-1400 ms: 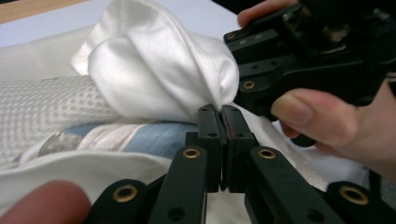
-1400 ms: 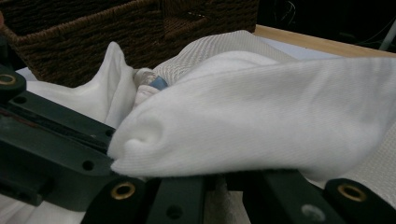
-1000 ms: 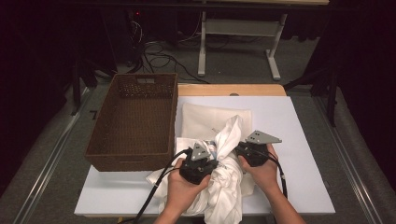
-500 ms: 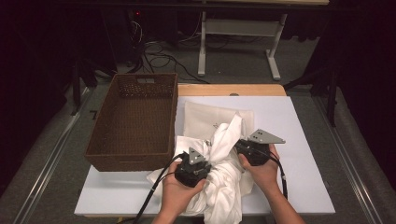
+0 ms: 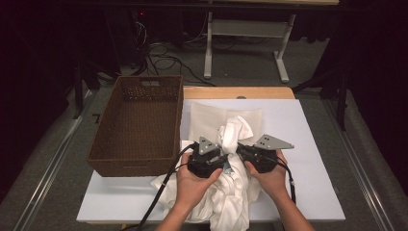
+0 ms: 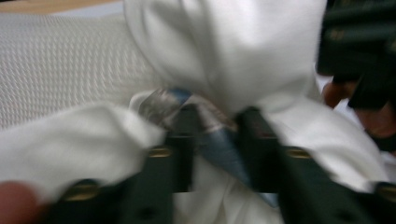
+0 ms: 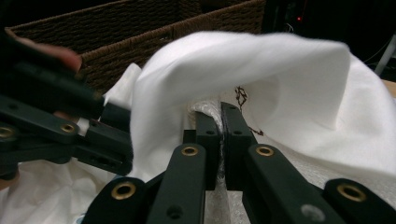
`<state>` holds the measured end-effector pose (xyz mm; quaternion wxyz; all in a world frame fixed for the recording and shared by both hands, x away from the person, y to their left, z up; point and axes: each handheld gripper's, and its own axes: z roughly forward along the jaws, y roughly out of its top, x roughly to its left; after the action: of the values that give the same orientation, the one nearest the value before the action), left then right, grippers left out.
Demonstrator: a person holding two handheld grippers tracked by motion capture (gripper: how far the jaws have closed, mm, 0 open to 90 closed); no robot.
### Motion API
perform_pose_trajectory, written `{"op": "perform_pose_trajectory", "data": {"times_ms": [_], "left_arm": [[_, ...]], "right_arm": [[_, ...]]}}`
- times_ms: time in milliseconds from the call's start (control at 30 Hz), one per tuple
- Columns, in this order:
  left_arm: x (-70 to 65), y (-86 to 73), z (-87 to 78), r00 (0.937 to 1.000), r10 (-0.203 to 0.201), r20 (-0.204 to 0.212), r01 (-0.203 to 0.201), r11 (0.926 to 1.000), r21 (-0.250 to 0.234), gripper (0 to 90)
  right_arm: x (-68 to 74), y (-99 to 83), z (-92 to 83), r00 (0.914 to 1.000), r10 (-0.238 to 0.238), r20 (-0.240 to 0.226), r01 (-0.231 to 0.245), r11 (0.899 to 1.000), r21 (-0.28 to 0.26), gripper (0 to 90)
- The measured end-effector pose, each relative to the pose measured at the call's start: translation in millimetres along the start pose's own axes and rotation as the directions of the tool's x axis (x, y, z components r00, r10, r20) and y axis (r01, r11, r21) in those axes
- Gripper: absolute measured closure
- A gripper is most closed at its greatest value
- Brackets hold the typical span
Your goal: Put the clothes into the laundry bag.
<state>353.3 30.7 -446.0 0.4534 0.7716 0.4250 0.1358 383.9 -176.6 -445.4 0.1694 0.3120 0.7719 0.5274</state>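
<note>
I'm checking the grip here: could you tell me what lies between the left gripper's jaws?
In the left gripper view, a blue-and-grey fabric label on the white garment sits between the left gripper jaws.

White cloth garment [image 5: 231, 192], crumpled in a loose heap at the near middle of the table, one bunched part lifted upright above the pile, a grey-blue printed label [image 6: 212, 135] showing among its folds

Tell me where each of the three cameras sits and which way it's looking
High view: above the person's side, looking forward and down at the table; both hands show.
Left gripper view: rides the left gripper, looking along its jaws at the white cloth.
Right gripper view: rides the right gripper, facing the wicker basket.
Shared: the cloth.
</note>
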Motion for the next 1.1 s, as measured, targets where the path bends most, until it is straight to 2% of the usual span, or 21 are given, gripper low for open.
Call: {"op": "perform_pose_trajectory", "data": {"times_ms": [33, 100, 133, 167, 233, 267, 333, 400, 433, 467, 500, 567, 600, 633, 667, 733, 800, 967, 1000, 1067, 1100], "left_arm": [[-2.0, -3.7, 0.4, 0.9999, 0.009, 0.005, -0.010, 1.0000, 0.002, 86.4], [-4.7, -12.2, -0.7, 0.9985, 0.030, 0.046, -0.031, 0.9994, 0.016, 89.1], [-5.2, -15.0, -1.1, 0.9977, 0.041, 0.053, -0.043, 0.9989, 0.022, 89.4], [-7.1, -20.2, 0.0, 0.9951, 0.046, 0.087, -0.050, 0.9981, 0.037, 89.4], [-8.4, -26.4, 5.2, 0.9889, 0.061, 0.135, -0.075, 0.9919, 0.103, 89.5], [-8.2, -30.1, 11.0, 0.9852, 0.069, 0.157, -0.092, 0.9852, 0.145, 89.5], [-4.6, -30.8, 17.8, 0.9858, 0.062, 0.156, -0.087, 0.9833, 0.160, 89.6], [0.0, -28.4, 26.6, 0.9900, 0.038, 0.136, -0.061, 0.9835, 0.171, 89.7], [1.0, -27.1, 33.3, 0.9949, 0.054, 0.084, -0.068, 0.9826, 0.173, 89.6], [1.8, -25.4, 38.0, 0.9970, 0.059, 0.049, -0.067, 0.9821, 0.176, 89.6], [2.0, -23.6, 41.4, 0.9985, 0.055, -0.002, -0.054, 0.9845, 0.167, 89.7], [4.8, -21.5, 45.5, 0.9946, 0.045, -0.093, -0.032, 0.9896, 0.141, 89.6], [8.8, -21.9, 47.2, 0.9897, 0.021, -0.142, -0.005, 0.9936, 0.113, 89.5], [11.8, -23.0, 47.6, 0.9886, -0.018, -0.150, 0.032, 0.9953, 0.091, 89.3], [12.4, -24.1, 46.6, 0.9893, -0.035, -0.142, 0.046, 0.9963, 0.073, 88.7], [8.6, -25.3, 42.3, 0.9935, 0.002, -0.114, 0.005, 0.9983, 0.058, 85.2], [6.7, -25.5, 32.4, 0.9959, 0.018, -0.089, -0.015, 0.9994, 0.031, 77.9], [8.6, -18.4, 6.4, 0.9998, 0.009, -0.020, -0.009, 1.0000, -0.004, 52.5], [8.6, -17.3, 2.9, 0.9997, 0.010, -0.021, -0.010, 0.9999, -0.011, 48.2], [8.5, -14.1, -6.9, 0.9999, 0.016, -0.005, -0.016, 0.9991, -0.040, 42.1], [7.3, -11.3, -12.0, 0.9996, 0.014, 0.023, -0.012, 0.9979, -0.063, 39.9]], "right_arm": [[-0.7, 0.0, -0.1, 1.0000, -0.004, 0.004, 0.004, 1.000, -0.002, 88.8], [-2.4, 0.4, -1.3, 0.9997, 0.010, 0.021, -0.010, 1.000, -0.007, 88.8], [-4.7, 0.7, -1.5, 0.9991, 0.018, 0.039, -0.017, 1.000, -0.006, 88.8], [-6.2, 0.6, -1.3, 0.9988, 0.024, 0.044, -0.023, 1.000, -0.007, 88.8], [-9.7, -0.7, -0.3, 0.9971, 0.048, 0.060, -0.047, 0.999, -0.006, 88.9], [-10.6, -0.9, 0.1, 0.9967, 0.054, 0.061, -0.054, 0.999, -0.009, 88.8], [-11.4, 0.4, -0.8, 0.9961, 0.070, 0.053, -0.069, 0.997, -0.023, 88.9], [-9.5, 3.1, -2.8, 0.9976, 0.066, 0.021, -0.065, 0.997, -0.038, 88.9], [-7.8, 4.2, -3.6, 0.9980, 0.062, 0.000, -0.062, 0.997, -0.042, 89.0], [-3.8, 6.0, -4.4, 0.9983, 0.051, -0.028, -0.053, 0.998, -0.042, 89.1], [0.1, 7.0, -4.7, 0.9984, 0.038, -0.043, -0.039, 0.998, -0.040, 89.1], [6.2, 7.5, -5.5, 0.9980, 0.007, -0.062, -0.010, 0.999, -0.034, 89.1], [7.4, 7.3, -6.0, 0.9982, 0.001, -0.060, -0.002, 1.000, -0.027, 89.1], [7.7, 5.8, -6.6, 0.9981, -0.012, -0.060, 0.011, 1.000, -0.015, 89.1], [7.2, 4.0, -6.8, 0.9980, -0.008, -0.063, 0.008, 1.000, -0.007, 89.1], [4.7, 1.0, -6.4, 0.9970, 0.006, -0.078, -0.006, 1.000, -0.006, 89.1], [3.2, 0.6, -6.9, 0.9969, 0.008, -0.078, -0.008, 1.000, -0.005, 89.1], [1.4, 0.4, -3.9, 0.9974, 0.013, -0.071, -0.013, 1.000, 0.002, 89.0], [1.7, 0.5, -3.5, 0.9977, 0.009, -0.068, -0.009, 1.000, 0.002, 89.0], [1.5, 0.7, -3.2, 0.9978, 0.005, -0.066, -0.005, 1.000, 0.003, 89.0], [1.2, 0.6, -2.9, 0.9978, 0.004, -0.065, -0.004, 1.000, 0.002, 89.0]]}}
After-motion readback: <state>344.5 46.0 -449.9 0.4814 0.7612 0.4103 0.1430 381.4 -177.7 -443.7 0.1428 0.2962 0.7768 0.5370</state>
